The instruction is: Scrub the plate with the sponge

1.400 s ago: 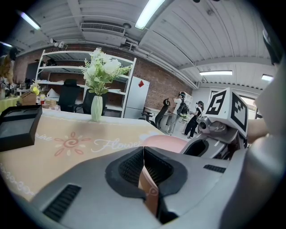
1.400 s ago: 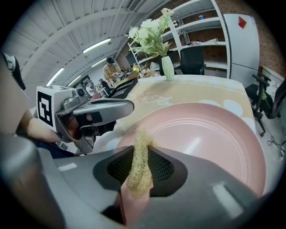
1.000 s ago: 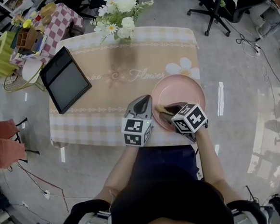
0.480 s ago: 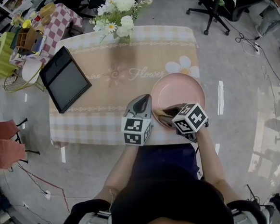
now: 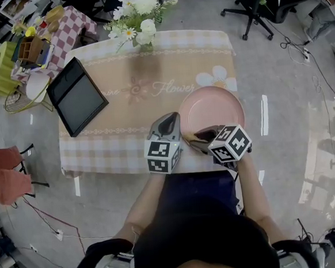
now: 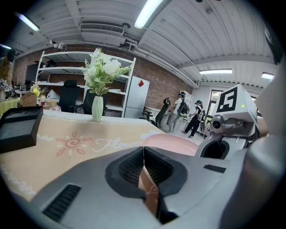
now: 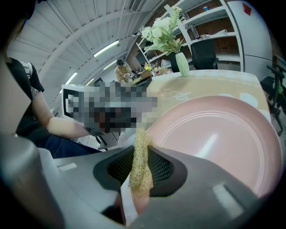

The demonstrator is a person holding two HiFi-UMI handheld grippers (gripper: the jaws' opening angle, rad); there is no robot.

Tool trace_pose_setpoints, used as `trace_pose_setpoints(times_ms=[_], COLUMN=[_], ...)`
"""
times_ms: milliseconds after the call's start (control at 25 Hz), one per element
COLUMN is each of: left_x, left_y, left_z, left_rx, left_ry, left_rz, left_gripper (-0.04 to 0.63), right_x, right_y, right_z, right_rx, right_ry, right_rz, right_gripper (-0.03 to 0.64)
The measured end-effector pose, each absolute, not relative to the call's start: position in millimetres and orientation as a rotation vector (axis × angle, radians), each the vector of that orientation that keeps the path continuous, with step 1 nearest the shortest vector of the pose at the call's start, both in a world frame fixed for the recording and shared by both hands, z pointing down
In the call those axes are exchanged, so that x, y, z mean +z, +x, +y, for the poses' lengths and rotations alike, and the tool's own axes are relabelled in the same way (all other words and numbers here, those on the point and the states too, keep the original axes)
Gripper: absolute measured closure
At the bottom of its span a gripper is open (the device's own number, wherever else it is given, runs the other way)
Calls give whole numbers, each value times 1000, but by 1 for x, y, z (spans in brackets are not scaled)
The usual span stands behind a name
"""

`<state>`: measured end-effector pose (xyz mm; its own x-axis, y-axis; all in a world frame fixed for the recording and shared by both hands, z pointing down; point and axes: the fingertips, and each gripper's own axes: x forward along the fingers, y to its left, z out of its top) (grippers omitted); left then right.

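Lower centre of head view: right gripper (image 5: pixel 201 137) pinching sponge (image 7: pixel 142 166) at lower-left rim of plate (image 5: pixel 214 106), rest lying up-right (scrub that way, probably). Left gripper (image 5: pixel 168 124) pressed together, empty, beside rim.

The sponge (image 7: pixel 140 163) is buried at its lower end between the jaws of the right gripper (image 7: pixel 142 150); the plate (image 7: pixel 214 134) loses its near rim behind them.

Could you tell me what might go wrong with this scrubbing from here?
1. The plate sits near the front edge of the table, and the left gripper, shut beside it, does not hold it; scrubbing may push it around.
2. The right gripper pinches only a thin strip of sponge, which may slip out.
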<state>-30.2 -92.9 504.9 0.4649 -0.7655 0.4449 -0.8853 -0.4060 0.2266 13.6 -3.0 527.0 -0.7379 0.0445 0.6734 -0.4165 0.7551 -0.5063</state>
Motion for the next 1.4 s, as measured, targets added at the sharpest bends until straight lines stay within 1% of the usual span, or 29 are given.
trace_pose_setpoints(times_ms=[400,560,760,1040,1400], left_x=[505,505,505,506,507], left_y=[-29,-29,-30,-30,-29], left_z=[-94,-94,-94,-93,-92], left_rx=[378,383,381,385,393], left_ry=[2292,2294,2291,2288,2287], left_rz=[-1374,-1370,-1374,-1374,-1372], left_gripper=[584,584,584,584,584], right_x=[501,498,505,526,536], right_y=[16,28,42,41,45], right_z=[6,2,-3,6,1], right_rx=[909,910,893,798,808], right_ry=[206,266,309,264,284], right_rz=[-2335,-2338,-2296,-2203,-2185], right_gripper=[528,528,528,528,529])
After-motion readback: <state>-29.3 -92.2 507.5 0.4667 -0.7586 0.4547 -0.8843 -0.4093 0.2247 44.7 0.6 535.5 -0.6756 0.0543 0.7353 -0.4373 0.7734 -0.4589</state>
